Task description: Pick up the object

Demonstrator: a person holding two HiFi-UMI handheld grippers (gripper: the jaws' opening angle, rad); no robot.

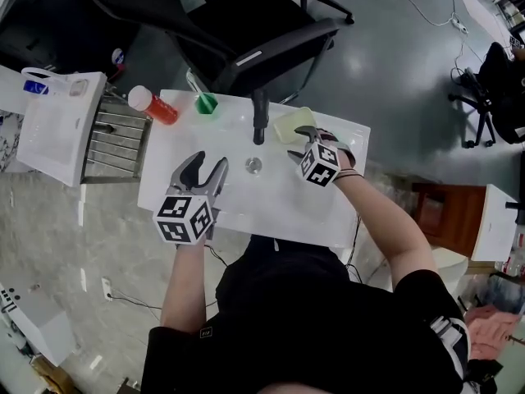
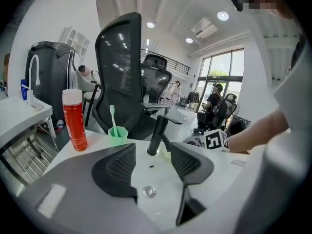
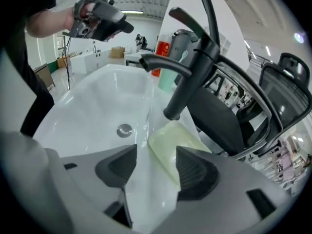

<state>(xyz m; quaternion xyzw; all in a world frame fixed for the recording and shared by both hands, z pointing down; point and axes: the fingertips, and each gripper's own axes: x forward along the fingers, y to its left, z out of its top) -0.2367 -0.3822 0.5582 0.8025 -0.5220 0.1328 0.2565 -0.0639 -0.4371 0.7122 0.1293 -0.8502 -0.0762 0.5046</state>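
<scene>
Right gripper [image 3: 156, 156]: jaws apart, not clamped; I see soap [image 3: 168, 141] between the tips, nearer the right jaw.
Left gripper [image 2: 152, 152]: jaws apart, empty; drain [image 2: 148, 191] below, faucet [image 2: 157, 133] ahead.

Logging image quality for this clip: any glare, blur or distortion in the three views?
Head view: sharp, evenly lit, sheen on the grey floor. Left gripper view: fisheye, dark corners, bright windows, mosaic patch top right; left tool crisp. Right gripper view: fisheye bends the faucet; glare streaks on the white basin; pale yellow bar clear.
</scene>
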